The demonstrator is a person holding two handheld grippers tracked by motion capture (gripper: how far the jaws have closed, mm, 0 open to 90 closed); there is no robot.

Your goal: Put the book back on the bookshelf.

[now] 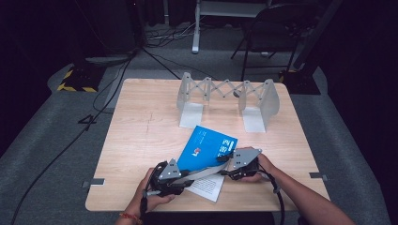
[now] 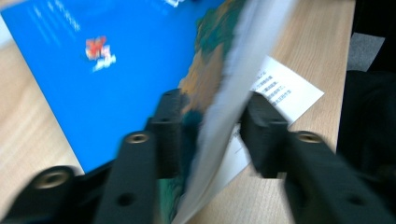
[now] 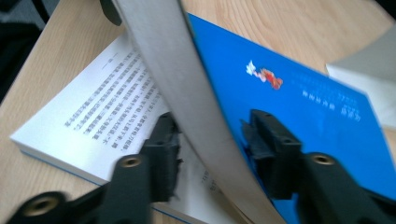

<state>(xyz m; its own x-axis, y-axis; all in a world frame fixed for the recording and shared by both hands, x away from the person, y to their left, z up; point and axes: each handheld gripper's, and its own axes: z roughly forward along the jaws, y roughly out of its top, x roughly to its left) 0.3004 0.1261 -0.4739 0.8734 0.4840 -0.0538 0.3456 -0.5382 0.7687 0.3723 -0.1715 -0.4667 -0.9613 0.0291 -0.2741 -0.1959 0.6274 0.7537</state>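
Step in hand: opening thin blue-covered paperback book (image 1: 206, 147) on worktop (image 1: 141, 140). Left hand-held gripper (image 2: 210, 135) and right hand-held gripper (image 3: 210, 149) both straddle the lifted cover, jaws apart, apparently unclamped; blurred. Next: clamp, fold cover flat.

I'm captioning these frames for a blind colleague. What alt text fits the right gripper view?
A blue-covered book lies open on a wooden table, its lifted sheaf of pages arching up between the right gripper's two black jaws, which stand apart on either side. A page of printed text lies flat beneath.
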